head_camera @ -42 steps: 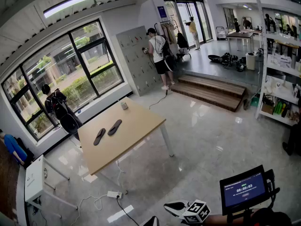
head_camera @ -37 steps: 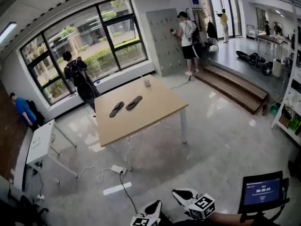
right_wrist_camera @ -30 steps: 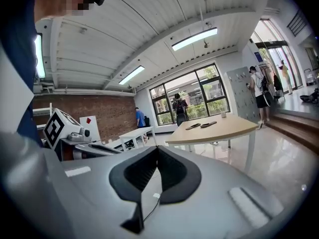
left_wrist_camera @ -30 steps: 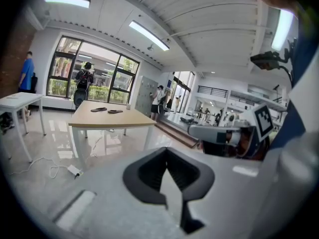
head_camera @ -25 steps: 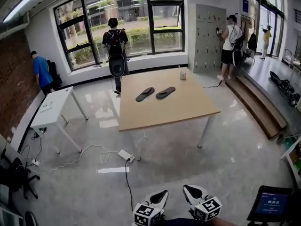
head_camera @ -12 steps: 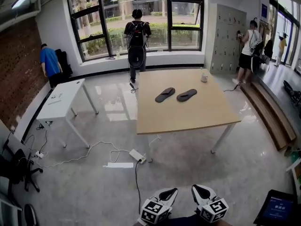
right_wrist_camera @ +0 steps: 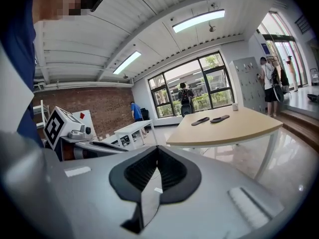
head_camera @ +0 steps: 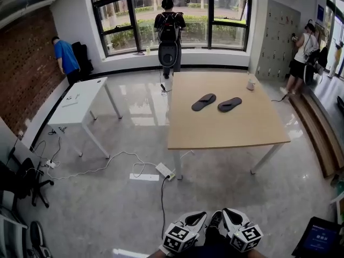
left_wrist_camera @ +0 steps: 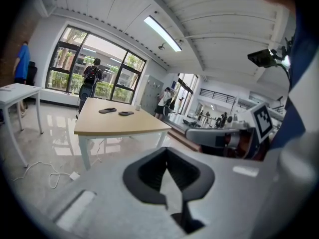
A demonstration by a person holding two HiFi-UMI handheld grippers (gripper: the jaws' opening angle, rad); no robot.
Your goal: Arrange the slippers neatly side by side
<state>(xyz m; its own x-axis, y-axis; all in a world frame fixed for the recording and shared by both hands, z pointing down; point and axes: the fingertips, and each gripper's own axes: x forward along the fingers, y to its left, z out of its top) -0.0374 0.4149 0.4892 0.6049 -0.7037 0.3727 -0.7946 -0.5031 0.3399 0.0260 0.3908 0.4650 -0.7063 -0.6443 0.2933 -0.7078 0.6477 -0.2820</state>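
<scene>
Two dark, flat slippers lie on the far half of a wooden table (head_camera: 215, 136). The left-hand slipper (head_camera: 203, 101) and the right-hand slipper (head_camera: 229, 104) are slim oval soles set at much the same slant, near each other with a strip of bare tabletop between them. Both are well apart from the grippers, which hang low at the bottom of the head view, across a stretch of glossy pale floor.

The left gripper (head_camera: 193, 219) and right gripper (head_camera: 231, 218) sit just beside one another. In each gripper view the ribbed black pads (left_wrist_camera: 149, 173) meet along a thin seam with nothing caught there — both pairs of jaws are closed and empty.

The tabletop is matte, light wood on white legs, with a small pale cup (head_camera: 250, 83) near its far right edge. A white power strip (head_camera: 164, 170) lies on the floor by the near leg.
</scene>
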